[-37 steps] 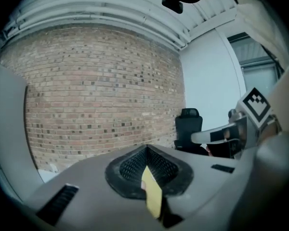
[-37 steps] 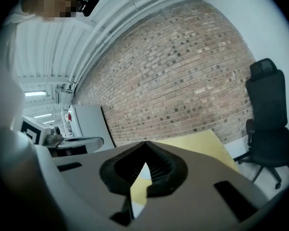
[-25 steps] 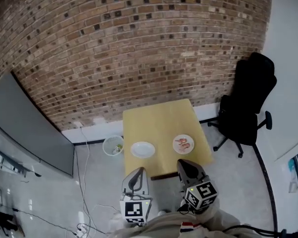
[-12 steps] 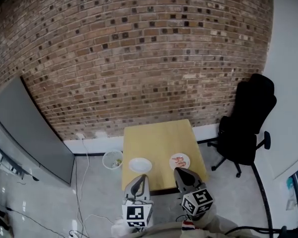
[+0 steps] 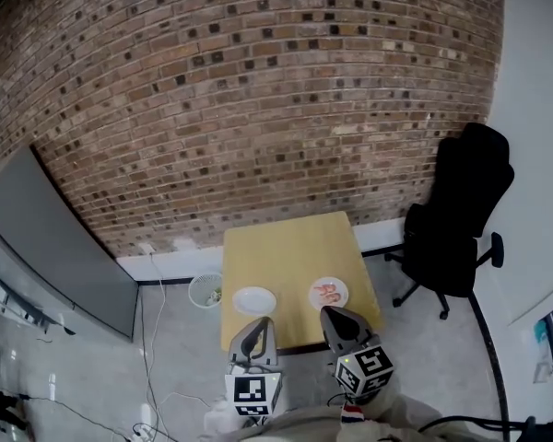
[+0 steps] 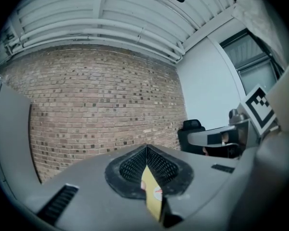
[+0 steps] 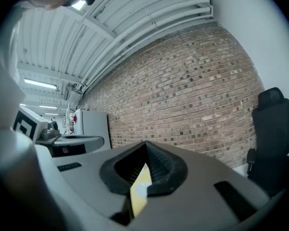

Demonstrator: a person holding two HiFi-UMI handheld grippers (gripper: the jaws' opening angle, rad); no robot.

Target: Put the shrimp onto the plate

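1. Head view shows the yellow table [image 5: 290, 251] lying ahead of both grippers.
2. An empty white plate [image 5: 254, 299] sits just beyond the left gripper [image 5: 261, 323]; a smaller dish [image 5: 317, 296] lies just beyond the right gripper [image 5: 330, 313].
3. The shrimp [image 5: 330, 292] rest on that smaller dish. They look small, light, soft and probably slick, so a gentle pinch across the thick middle seems best.
4. Both grippers are held close to the person's body, pointing forward at the table's near edge, jaws pressed together, nothing between them.

Brick wall [image 5: 258, 90], black office chair [image 5: 463, 212]
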